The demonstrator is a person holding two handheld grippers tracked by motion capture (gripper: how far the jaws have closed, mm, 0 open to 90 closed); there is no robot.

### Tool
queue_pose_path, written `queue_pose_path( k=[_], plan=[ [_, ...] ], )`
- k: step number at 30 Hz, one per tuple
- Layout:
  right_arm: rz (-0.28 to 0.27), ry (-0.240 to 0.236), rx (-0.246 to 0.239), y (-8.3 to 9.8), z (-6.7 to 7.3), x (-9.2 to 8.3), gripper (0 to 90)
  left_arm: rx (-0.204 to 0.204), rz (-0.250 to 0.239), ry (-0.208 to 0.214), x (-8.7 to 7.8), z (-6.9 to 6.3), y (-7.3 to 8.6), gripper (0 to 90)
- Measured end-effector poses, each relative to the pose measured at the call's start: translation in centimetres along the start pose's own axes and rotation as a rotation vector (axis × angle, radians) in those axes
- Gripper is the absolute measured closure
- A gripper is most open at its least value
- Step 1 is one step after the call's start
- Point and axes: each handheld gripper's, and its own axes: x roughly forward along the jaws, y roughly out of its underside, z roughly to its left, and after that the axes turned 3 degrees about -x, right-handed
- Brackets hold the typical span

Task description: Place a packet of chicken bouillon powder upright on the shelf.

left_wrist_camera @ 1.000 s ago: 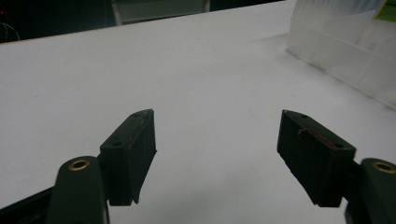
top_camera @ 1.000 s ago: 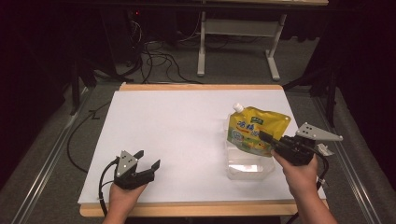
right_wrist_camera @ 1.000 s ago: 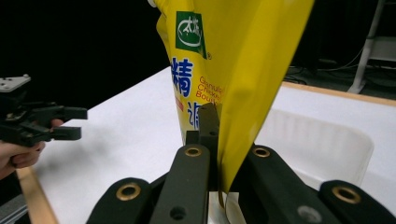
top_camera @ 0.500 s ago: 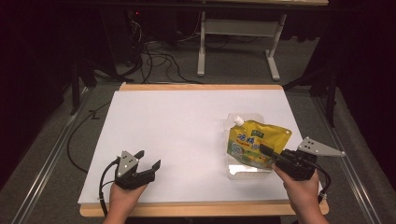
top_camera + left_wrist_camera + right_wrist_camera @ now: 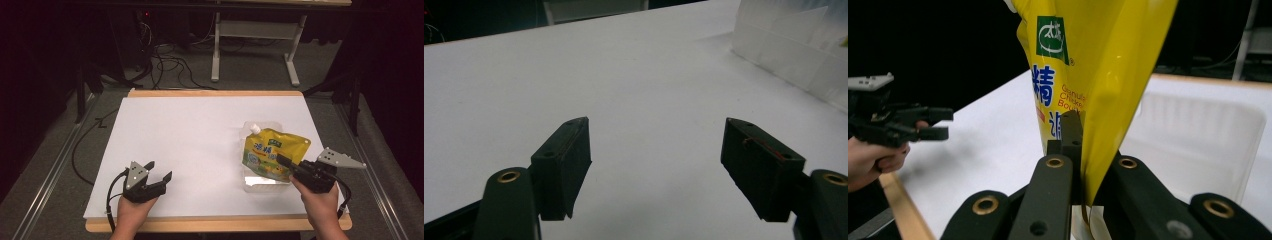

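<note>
At the lower left of the high view, a person's left hand held the left gripper (image 5: 159, 171) just above the white table (image 5: 200, 130), its jaws standing wide apart with nothing between them. At the lower right, the right gripper (image 5: 281, 161) was clamped on the lower edge of a yellow spouted pouch (image 5: 272, 152), lifting it over a clear plastic tray (image 5: 262, 182) near the table's front right.

In the right gripper view, the pouch (image 5: 1088, 75) rose from the closed jaws up the middle of the frame. Its film looked thin, glossy and probably slippery; the body would likely sag and swing, so the flat sealed edge seemed the soundest place to pinch, with the stiff spout as another. It looked light to moderate in weight, though how full it was could not be told.

The spout was cut off at the top there. The tray (image 5: 1198, 135) was hazy and see-through, its edges hard to trace. Beyond the table, cables and a desk frame faded into darkness.
</note>
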Motion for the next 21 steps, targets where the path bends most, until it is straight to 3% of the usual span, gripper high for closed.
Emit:
queue_pose_path(
  k=[3,6,12,21],
  plan=[
    [-0.008,0.019,-0.038,-2.0,-1.0,0.6,90.0,0.003,0.0,-0.001,0.0,0.0,0.0,28.4],
    [0.007,0.021,-0.038,-2.8,-2.5,1.7,90.0,0.001,0.0,-0.003,-0.1,0.1,0.0,28.3],
    [0.034,0.016,-0.035,-2.9,-4.4,3.9,90.0,-0.008,-0.004,-0.011,-0.3,0.5,0.0,28.4],
    [0.07,0.042,-0.027,-2.5,-5.2,6.0,90.0,-0.005,-0.002,-0.011,-0.3,0.4,0.0,28.4]
  ],
)
